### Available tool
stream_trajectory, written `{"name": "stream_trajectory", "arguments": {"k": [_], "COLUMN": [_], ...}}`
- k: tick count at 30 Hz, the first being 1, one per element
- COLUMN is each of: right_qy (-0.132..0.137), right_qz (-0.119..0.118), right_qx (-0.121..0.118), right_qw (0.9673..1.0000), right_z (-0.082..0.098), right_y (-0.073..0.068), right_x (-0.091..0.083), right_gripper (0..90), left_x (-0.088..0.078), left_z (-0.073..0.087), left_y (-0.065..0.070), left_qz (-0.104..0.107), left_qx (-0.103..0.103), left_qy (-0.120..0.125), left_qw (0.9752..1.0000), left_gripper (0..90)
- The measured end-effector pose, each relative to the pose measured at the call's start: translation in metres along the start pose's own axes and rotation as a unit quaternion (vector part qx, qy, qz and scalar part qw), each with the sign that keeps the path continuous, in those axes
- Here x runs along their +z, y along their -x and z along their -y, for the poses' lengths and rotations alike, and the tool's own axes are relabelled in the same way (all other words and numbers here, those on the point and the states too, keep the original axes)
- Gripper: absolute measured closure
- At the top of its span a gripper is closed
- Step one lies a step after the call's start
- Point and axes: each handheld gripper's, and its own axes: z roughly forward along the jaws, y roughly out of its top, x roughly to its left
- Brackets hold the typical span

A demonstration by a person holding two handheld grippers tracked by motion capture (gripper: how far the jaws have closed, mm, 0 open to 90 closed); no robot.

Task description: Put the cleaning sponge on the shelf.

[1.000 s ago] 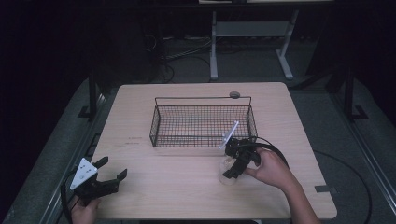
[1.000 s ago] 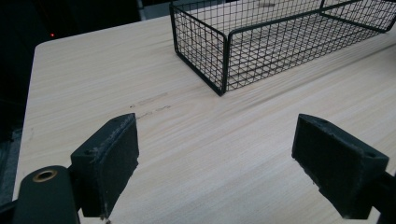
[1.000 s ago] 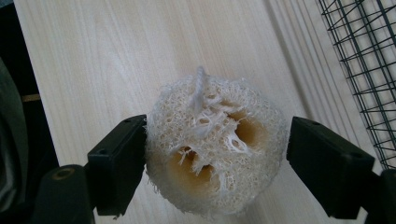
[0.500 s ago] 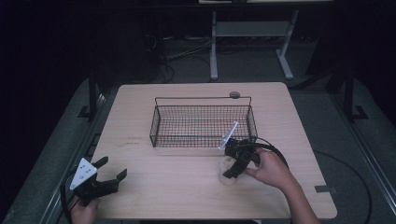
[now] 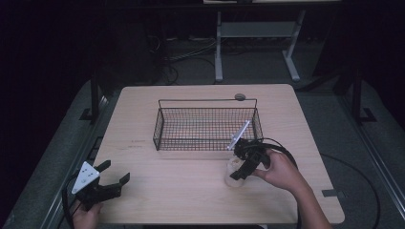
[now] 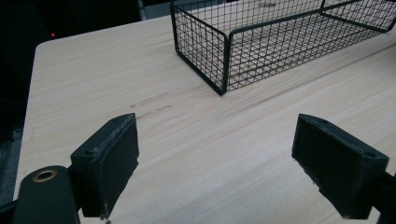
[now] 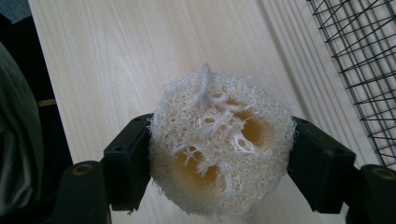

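Note:
A round pale loofah sponge [image 7: 219, 149] with a string loop on top sits between the two black jaws of my right gripper [image 7: 219, 163], which press on both its sides. From above, the same loofah sponge [image 5: 233, 171] rests on the wooden table [image 5: 191, 191] just in front of the wire basket [image 5: 207, 125], with the right gripper [image 5: 241, 168] shut on it. My left gripper [image 5: 111, 182] hovers at the table's near left corner, jaws wide apart. Nothing lies between those jaws of the left gripper [image 6: 215, 163].
The black wire basket [image 6: 261, 37] stands in the middle of the table, with nothing visible in it. A small round disc [image 5: 239, 97] lies behind it near the far edge. Cables trail from both grippers. A metal stand [image 5: 253, 43] is beyond the table.
The right gripper has barely shifted, staying on the loofah sponge in front of the basket. The left gripper has not moved.

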Motion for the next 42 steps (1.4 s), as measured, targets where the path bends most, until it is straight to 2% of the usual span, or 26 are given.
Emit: {"name": "stream_trajectory", "arguments": {"k": [25, 42], "right_qy": [0.019, 0.015], "right_qz": [0.014, 0.031], "right_qx": [0.005, 0.006], "right_qw": [0.9997, 0.9994], "right_z": [-0.013, -0.028], "right_y": [0.015, 0.025], "right_x": [-0.034, -0.054], "right_gripper": [28.2, 28.2], "left_x": [-0.001, -0.001], "left_z": [0.000, 0.000], "left_y": [0.000, 0.000], "left_qz": [0.000, -0.001], "left_qx": [-0.001, 0.000], "left_qy": [0.001, 0.002], "left_qw": [1.0000, 1.0000], "left_gripper": [14.0, 13.9]}}
